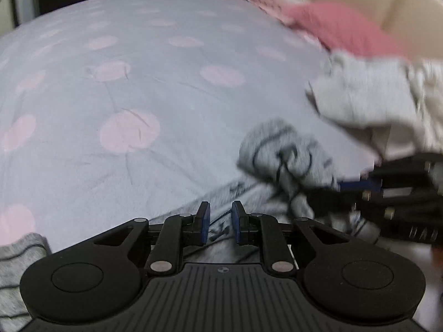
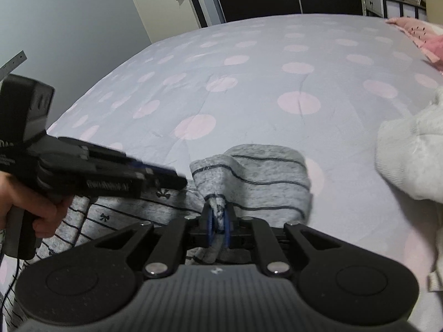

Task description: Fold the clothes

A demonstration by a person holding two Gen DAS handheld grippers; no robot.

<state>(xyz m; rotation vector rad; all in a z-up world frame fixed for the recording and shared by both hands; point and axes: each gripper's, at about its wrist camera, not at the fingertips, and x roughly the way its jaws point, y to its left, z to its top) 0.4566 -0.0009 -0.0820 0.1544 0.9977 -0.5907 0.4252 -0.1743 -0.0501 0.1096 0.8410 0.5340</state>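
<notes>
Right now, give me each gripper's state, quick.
Left gripper: jaws a little apart over the grey striped garment; whether it grips cannot be told.
Right gripper: shut on a bunched edge of the grey striped garment.

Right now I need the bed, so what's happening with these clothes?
A person is folding a grey striped cotton garment on the grey bedspread with pink dots. The right gripper is shut on a bunched edge of it. The left gripper sits over the same fabric, jaws slightly apart, nothing visibly clamped. A cream knitted garment and pink pillow lie alongside.
</notes>
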